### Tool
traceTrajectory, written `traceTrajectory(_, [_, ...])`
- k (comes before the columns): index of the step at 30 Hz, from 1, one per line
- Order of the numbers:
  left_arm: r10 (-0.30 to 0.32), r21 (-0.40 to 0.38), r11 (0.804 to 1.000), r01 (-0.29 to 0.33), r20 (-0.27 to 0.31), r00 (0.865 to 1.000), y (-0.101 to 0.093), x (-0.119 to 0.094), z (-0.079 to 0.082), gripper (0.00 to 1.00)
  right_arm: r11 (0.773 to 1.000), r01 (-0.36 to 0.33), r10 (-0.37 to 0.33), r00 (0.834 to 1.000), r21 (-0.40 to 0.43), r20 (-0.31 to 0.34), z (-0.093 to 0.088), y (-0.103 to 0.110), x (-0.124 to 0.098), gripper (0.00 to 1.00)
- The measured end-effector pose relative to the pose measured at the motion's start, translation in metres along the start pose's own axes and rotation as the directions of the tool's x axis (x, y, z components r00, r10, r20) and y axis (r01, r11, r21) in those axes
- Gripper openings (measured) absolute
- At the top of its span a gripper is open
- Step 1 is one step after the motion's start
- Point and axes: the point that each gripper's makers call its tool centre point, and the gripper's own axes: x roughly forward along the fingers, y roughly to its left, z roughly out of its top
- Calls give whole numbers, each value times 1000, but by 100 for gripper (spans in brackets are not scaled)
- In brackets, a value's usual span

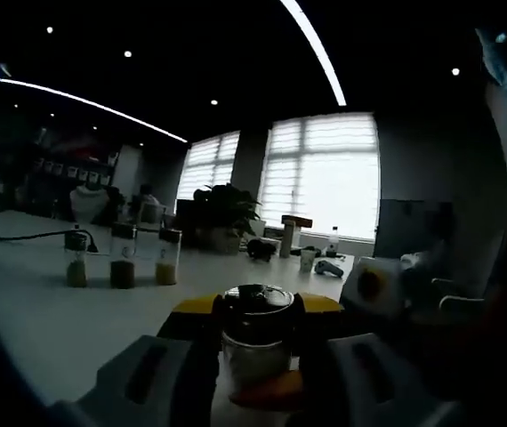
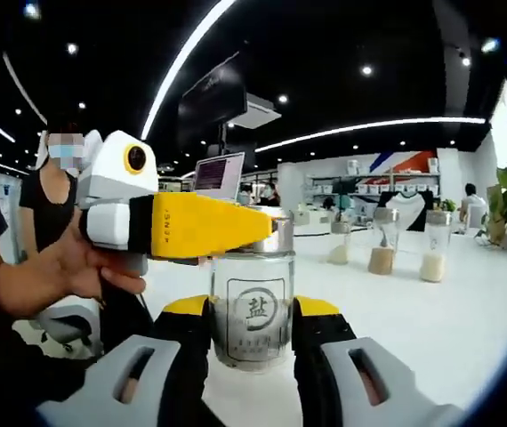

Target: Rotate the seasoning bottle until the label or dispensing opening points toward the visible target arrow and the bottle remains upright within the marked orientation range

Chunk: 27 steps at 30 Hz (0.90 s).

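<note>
Glass and upright, the seasoning bottle (image 2: 253,307) stands on the white table (image 2: 467,320) with both grippers on it at once, which reads as a two-handed turn: one tool steadies the body while the other works the top. In the right gripper view, the right gripper (image 2: 253,311) has its yellow-tipped jaws pressed against the left and right sides of the glass body, pinching it low, with the printed label (image 2: 258,311) facing the camera between them. The left gripper (image 2: 236,236) comes in from the left, held by a hand (image 2: 67,267), and its yellow jaw lies across the metal cap; I judge this grip is meant to twist the dispensing top.

In the left gripper view, that gripper's (image 1: 256,307) jaws close on the dark cap (image 1: 256,298) from both sides, the bottle dead centre and near.

No target arrow is visible, so alignment cannot be judged. Three other spice jars (image 1: 122,258) stand well apart, far left.
</note>
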Motion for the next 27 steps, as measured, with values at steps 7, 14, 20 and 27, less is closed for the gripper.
traceTrajectory(7, [-73,10,997,73,30,997,-4,5,6,34,995,92,-91,996,-47,14,8,-4,-2,34])
traceTrajectory(14, [69,-7,998,-69,56,996,8,14,-2,34,952,292,-294,956,-88,-5,5,-26,-6,34])
traceTrajectory(20, [130,-42,991,-128,51,990,13,18,-8,35,920,382,-385,923,-84,-22,-2,-31,-5,34])
traceTrajectory(27, [75,25,997,-75,25,997,7,5,0,33,964,251,-250,968,-89,27,4,-20,3,35])
